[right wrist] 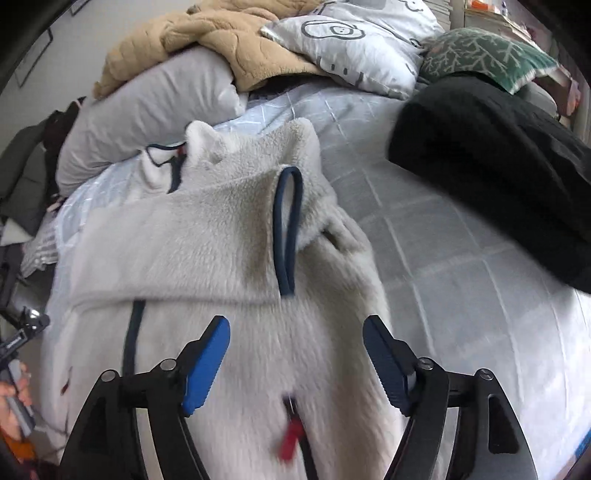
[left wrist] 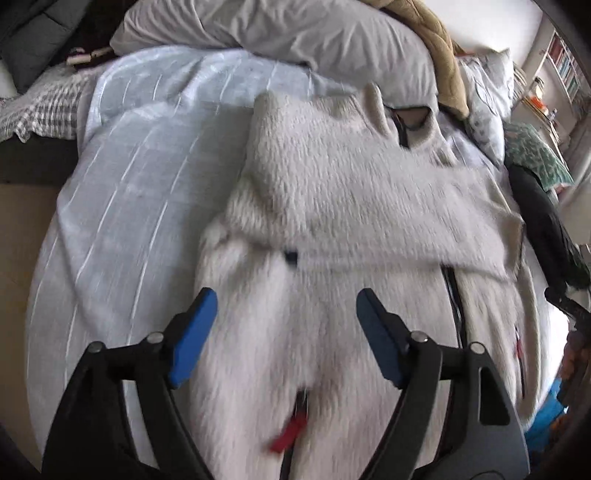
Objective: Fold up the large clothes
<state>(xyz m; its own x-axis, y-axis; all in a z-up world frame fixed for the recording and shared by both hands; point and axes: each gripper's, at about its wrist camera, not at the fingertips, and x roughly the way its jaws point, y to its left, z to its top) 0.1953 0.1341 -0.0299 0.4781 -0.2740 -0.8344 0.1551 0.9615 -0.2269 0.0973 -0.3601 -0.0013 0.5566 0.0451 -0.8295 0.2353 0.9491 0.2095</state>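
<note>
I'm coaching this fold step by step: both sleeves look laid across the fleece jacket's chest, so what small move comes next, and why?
Probably lower both open grippers, left gripper and right gripper, to the fleece jacket near its bottom edge and pinch it, ready to fold it up toward the collar. Both sleeves already lie across the chest, and nothing is between either gripper's fingers.

Fleece jacket (left wrist: pixel 332 206) on bed (left wrist: pixel 122 192), pillows (left wrist: pixel 280 33) behind it
</note>
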